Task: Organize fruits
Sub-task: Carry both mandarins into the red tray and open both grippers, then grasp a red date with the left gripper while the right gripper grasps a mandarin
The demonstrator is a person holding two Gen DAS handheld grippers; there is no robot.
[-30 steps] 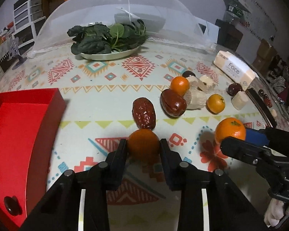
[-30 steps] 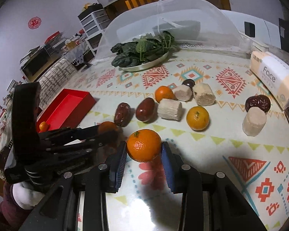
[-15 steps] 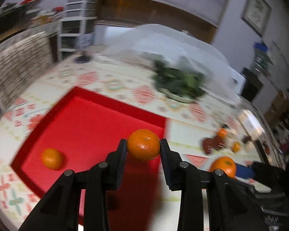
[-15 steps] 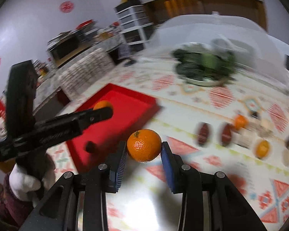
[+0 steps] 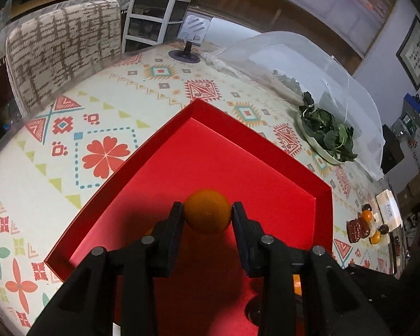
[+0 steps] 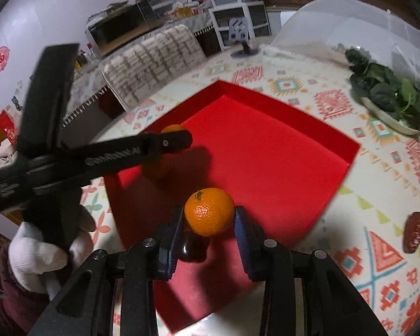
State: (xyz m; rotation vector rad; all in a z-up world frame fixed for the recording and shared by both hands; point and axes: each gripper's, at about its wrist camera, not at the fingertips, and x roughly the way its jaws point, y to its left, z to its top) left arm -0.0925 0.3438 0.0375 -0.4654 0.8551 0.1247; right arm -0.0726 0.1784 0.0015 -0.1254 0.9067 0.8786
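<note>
Item 1: shaded orange (image 5: 207,210), pinched between the two fingers of the left gripper (image 5: 207,218), held above the floor of the red tray (image 5: 254,151). In the right wrist view the same fruit peeks out behind the left gripper's tip (image 6: 173,128), over the tray's 10 o'clock part.

Item 2: stemmed orange (image 6: 209,212), green stem nub at its 11 o'clock, clamped between the blue-padded fingers of the right gripper (image 6: 208,224), over the near half of the tray (image 6: 266,168).

Item 3: dark round fruit (image 6: 191,247), glossy, lying in the tray directly under the stemmed orange, at its 7 o'clock. Kind cannot be told.

Item 4: red tray, square, shallow-walled, resting on the patterned tablecloth (image 5: 103,151). Both grippers hang over it; whether either orange touches the floor cannot be told.

Item 5: white-gloved hand (image 6: 39,254), gripping the left tool's handle at 8 o'clock of the right wrist view.

Item 6: plate of leafy greens (image 5: 326,137), at 2 o'clock from the tray, just beside the clear dome cover (image 5: 308,64).

Item 7: loose pile of dates and small oranges (image 5: 365,225), at 3 o'clock, well apart from the tray, next to a white tissue pack (image 5: 389,210).

Item 8: patterned chair back (image 5: 61,53), beyond the table edge at 10 o'clock.
</note>
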